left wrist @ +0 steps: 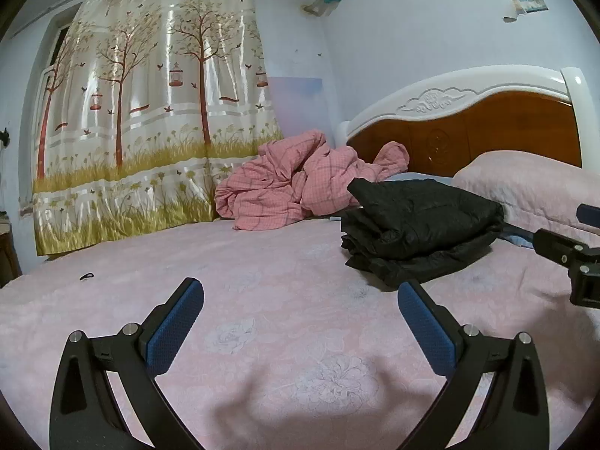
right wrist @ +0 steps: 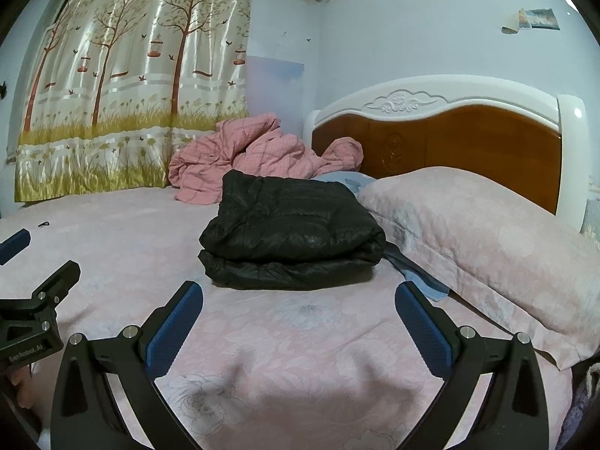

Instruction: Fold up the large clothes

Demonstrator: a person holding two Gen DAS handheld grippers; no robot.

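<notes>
A black puffy jacket lies folded into a thick stack on the pink bedspread, near the pillow. My left gripper hovers open over the bedspread, short of the jacket and to its left, with nothing between its blue pads. My right gripper is open too, straight in front of the jacket and a little back from its near edge. Each gripper's body shows at the edge of the other's view.
A crumpled pink checked quilt is heaped at the bed's far side by the tree-print curtain. A pink pillow and a blue cloth lie right of the jacket, under the wooden headboard. A small dark item lies far left.
</notes>
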